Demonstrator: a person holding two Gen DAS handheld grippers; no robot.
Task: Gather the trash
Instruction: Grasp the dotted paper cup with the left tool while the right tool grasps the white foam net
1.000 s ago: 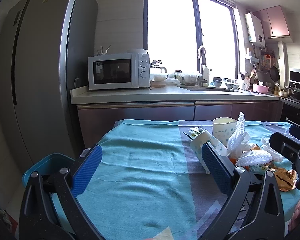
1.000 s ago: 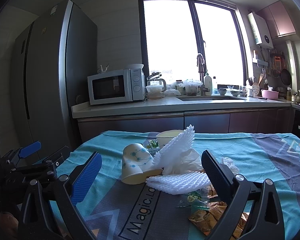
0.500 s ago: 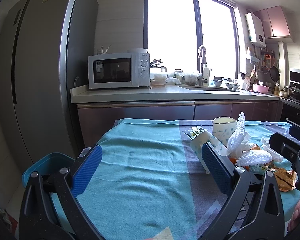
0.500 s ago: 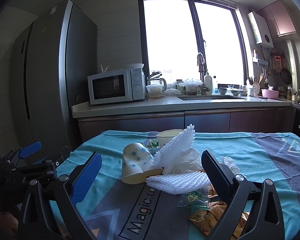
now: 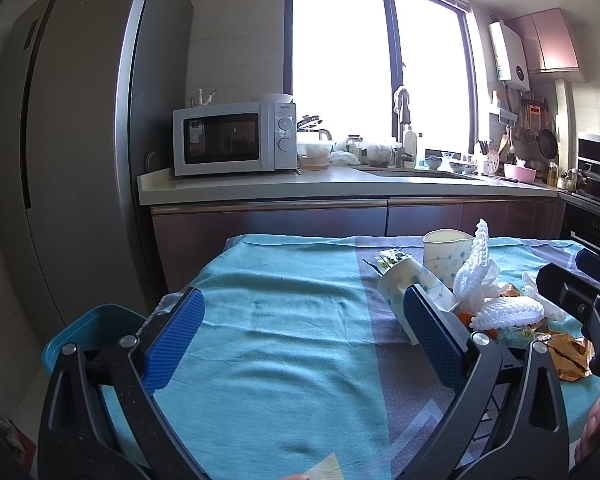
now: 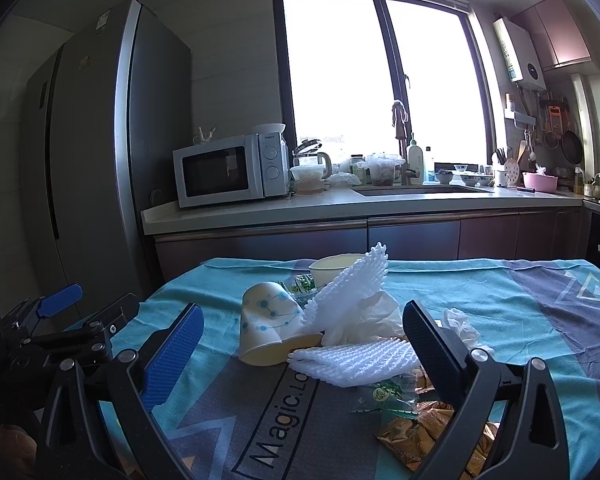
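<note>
While both pairs of tongs hang level above the near edge of the table [image 5: 284,320], draped in a teal and grey patterned cloth, each stands spread wide with nothing between its blue-padded fingers. The left tongs [image 5: 304,332] point straight over bare teal cloth, with the trash pile off to their right, just beyond the right finger. The right tongs [image 6: 300,350] face the pile head-on, low and near it but touching none of it.

The pile sits toward the middle of the table. A tipped-over white paper cup with blue dot pattern [image 6: 266,326] lies on its side, its mouth toward the camera, between the right tongs' fingers in that view. Against it rests a white foam fruit net [image 6: 354,358] lying flat, and a second white foam net [image 6: 350,294] stands up behind it, leaning on crumpled white tissue [image 6: 460,326]. An upright cream paper cup [image 6: 334,270] stands behind these. Nearest the right tongs lie a clear wrapper with green print [image 6: 384,394] and crinkled golden-brown snack wrappers [image 6: 424,428], partly behind the right finger.

A blue plastic bin [image 5: 90,330] shows beside the table's left edge, below the left tongs.
</note>
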